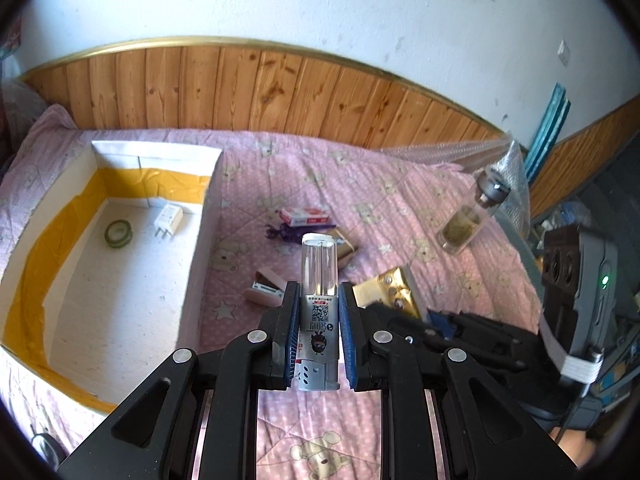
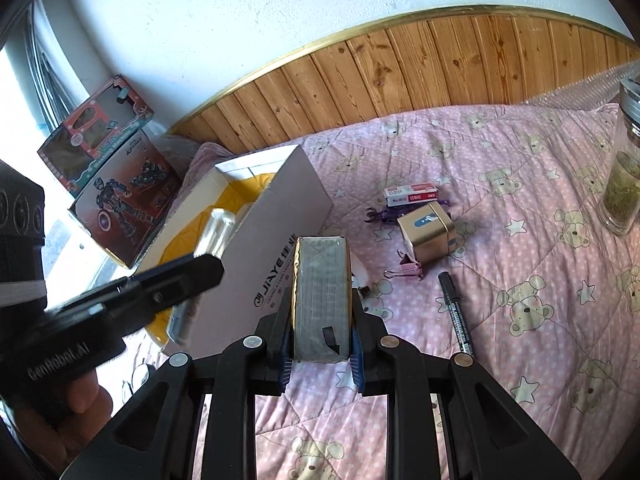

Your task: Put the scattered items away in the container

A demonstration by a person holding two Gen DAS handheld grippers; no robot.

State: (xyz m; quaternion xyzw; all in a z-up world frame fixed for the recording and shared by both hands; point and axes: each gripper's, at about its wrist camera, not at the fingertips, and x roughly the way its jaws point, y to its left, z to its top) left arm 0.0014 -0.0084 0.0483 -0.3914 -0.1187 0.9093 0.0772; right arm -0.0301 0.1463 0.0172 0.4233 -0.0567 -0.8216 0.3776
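My left gripper (image 1: pixel 319 312) is shut on a silver tube with a clear cap (image 1: pixel 319 276) and holds it above the bed, right of the open white box (image 1: pixel 200 216). The box holds a green tape roll (image 1: pixel 117 233) and a white charger (image 1: pixel 169 220). My right gripper (image 2: pixel 322 320) is shut on a gold-edged grey box (image 2: pixel 322 280) beside the container (image 2: pixel 280 216). The left gripper also shows in the right wrist view (image 2: pixel 176 276), over the container with the tube (image 2: pixel 216 232). A staple box (image 2: pixel 410 194), gold tin (image 2: pixel 427 236), pink clip (image 2: pixel 406 270) and black marker (image 2: pixel 456 312) lie on the bed.
A glass bottle of tea (image 1: pixel 472 216) stands at the right on the pink quilt (image 2: pixel 520 260). A pink stapler (image 1: pixel 266 288) lies near the container. Toy boxes (image 2: pixel 116 184) stand left of the bed. A wood-panelled wall (image 1: pixel 260 88) runs behind it.
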